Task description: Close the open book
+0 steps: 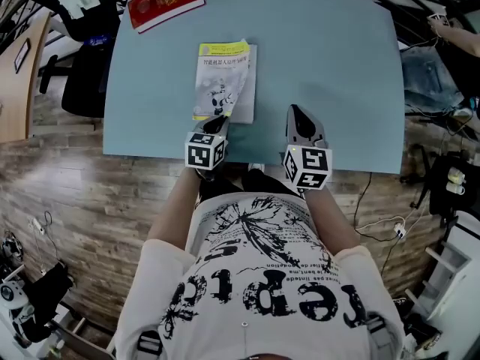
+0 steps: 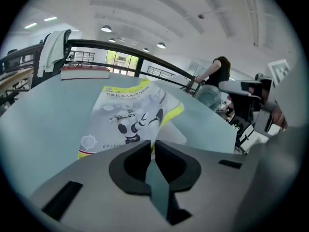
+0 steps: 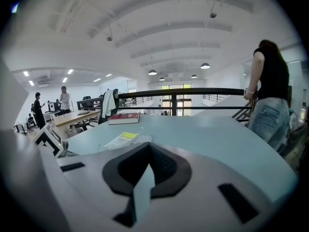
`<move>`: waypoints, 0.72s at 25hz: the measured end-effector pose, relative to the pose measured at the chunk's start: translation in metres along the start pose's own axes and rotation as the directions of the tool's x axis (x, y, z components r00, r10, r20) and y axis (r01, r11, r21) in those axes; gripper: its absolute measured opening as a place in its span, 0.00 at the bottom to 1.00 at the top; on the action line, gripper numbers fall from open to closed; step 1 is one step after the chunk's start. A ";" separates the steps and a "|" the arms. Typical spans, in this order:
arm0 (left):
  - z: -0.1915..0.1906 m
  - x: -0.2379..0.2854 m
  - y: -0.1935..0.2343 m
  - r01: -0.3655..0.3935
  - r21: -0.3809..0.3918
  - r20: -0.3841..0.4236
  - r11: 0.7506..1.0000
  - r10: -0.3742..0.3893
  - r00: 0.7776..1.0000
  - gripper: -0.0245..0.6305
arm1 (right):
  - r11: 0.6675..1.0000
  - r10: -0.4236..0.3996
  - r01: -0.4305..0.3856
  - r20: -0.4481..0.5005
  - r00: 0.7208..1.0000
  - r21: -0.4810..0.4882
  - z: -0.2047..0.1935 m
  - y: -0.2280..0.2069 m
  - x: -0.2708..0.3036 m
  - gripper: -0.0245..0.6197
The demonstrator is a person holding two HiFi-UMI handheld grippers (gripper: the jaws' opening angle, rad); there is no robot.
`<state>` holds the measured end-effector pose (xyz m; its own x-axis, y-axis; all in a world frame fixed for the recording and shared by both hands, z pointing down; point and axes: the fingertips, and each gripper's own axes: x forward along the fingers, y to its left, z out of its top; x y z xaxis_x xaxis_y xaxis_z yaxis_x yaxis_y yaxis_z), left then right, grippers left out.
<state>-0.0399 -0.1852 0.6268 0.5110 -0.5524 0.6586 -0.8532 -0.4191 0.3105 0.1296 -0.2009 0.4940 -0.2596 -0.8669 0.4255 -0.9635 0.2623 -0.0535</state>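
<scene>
A thin book [image 1: 223, 81] with a white and yellow cover showing a robot lies on the light blue table [image 1: 330, 58]. Its cover is down, with the right edge curled up a little [image 2: 169, 111]. My left gripper [image 1: 222, 120] is shut and empty, its tip just over the book's near edge [image 2: 116, 146]. In its own view the jaws [image 2: 152, 141] meet in front of the cover. My right gripper [image 1: 295, 111] is to the right of the book over bare table, also shut and empty [image 3: 148, 146]. From there the book [image 3: 123, 139] shows to the left.
A red book [image 1: 165, 1] lies at the table's far left corner [image 2: 84, 72] [image 3: 124, 118]. A black chair with a white garment [image 1: 82, 6] stands beyond it. A person [image 3: 270, 91] stands by the railing past the table's right side.
</scene>
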 end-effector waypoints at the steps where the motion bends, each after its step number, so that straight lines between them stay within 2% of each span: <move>1: -0.002 0.002 -0.001 -0.012 0.023 -0.014 1.000 0.012 1.000 0.07 | 1.000 0.001 -0.001 -0.002 1.000 0.002 -0.001 -0.003 -0.001 0.05; 5: -0.003 0.006 -0.006 -0.021 0.102 -0.046 0.995 0.025 0.999 0.10 | 1.000 0.007 -0.007 -0.014 1.000 0.009 -0.007 -0.009 0.001 0.05; 8: -0.006 0.006 -0.016 0.029 0.122 -0.058 0.992 -0.022 0.998 0.26 | 1.000 0.014 -0.014 -0.022 1.000 0.014 -0.011 -0.009 0.003 0.05; 10: -0.007 0.006 -0.020 0.051 0.118 -0.062 0.992 -0.044 0.997 0.31 | 1.000 0.018 -0.018 -0.024 1.000 0.015 -0.011 -0.008 0.003 0.05; 14: -0.003 0.002 -0.022 0.069 0.092 -0.056 0.993 -0.064 0.996 0.33 | 1.000 0.027 -0.027 -0.025 0.999 0.013 -0.010 -0.002 0.004 0.05; 18: 0.020 -0.021 -0.028 0.085 0.080 0.038 0.993 -0.088 0.995 0.29 | 0.999 0.037 -0.037 -0.019 0.999 0.007 -0.006 0.008 0.003 0.05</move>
<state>-0.0245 -0.1767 0.5907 0.5878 -0.5405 0.6019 -0.7956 -0.5210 0.3090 0.1211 -0.1992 0.5003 -0.2935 -0.8487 0.4399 -0.9538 0.2910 -0.0749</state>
